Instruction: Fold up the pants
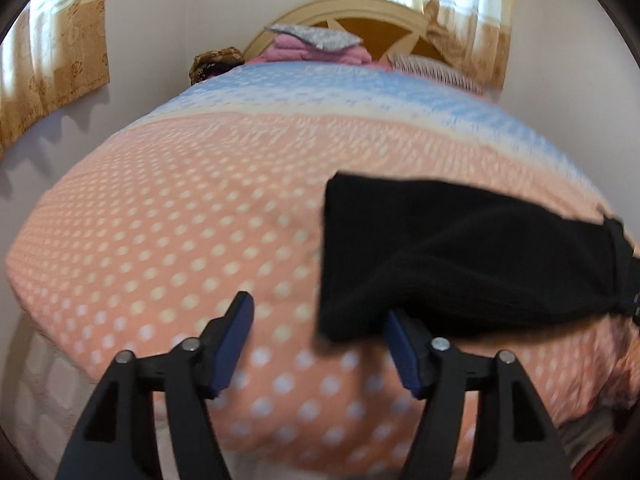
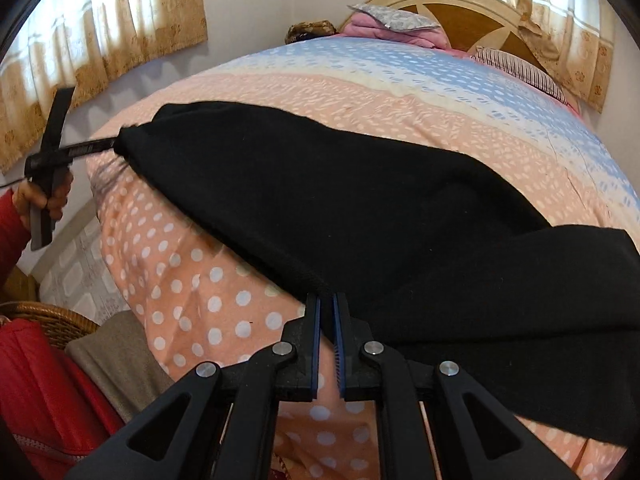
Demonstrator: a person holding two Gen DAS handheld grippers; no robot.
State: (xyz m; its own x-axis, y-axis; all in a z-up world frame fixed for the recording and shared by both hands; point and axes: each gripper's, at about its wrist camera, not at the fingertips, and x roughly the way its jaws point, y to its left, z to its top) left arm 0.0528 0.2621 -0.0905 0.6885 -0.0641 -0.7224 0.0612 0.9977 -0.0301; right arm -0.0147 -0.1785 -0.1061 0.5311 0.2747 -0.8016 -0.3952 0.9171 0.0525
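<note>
Black pants [image 2: 340, 208] lie stretched across the pink dotted bedspread [image 2: 192, 280], running from upper left to lower right. My right gripper [image 2: 326, 300] is shut on the near edge of the pants, with black cloth pinched at its tips. In the left wrist view the pants [image 1: 460, 256] lie to the right, one corner drooping over the right finger [image 1: 400, 340]. My left gripper [image 1: 320, 320] stands open, its pads not pressing on the cloth. The right wrist view shows the left gripper [image 2: 114, 144] from the side at the far end of the pants, held by a hand [image 2: 44, 196].
Pillows [image 2: 392, 20] and a wooden headboard [image 2: 472, 12] stand at the bed's far end. Curtains [image 2: 120, 28] hang on the left wall. A wicker basket [image 2: 52, 320], a red jacket [image 2: 40, 392] and a grey cloth [image 2: 116, 364] sit by the bed's near left corner.
</note>
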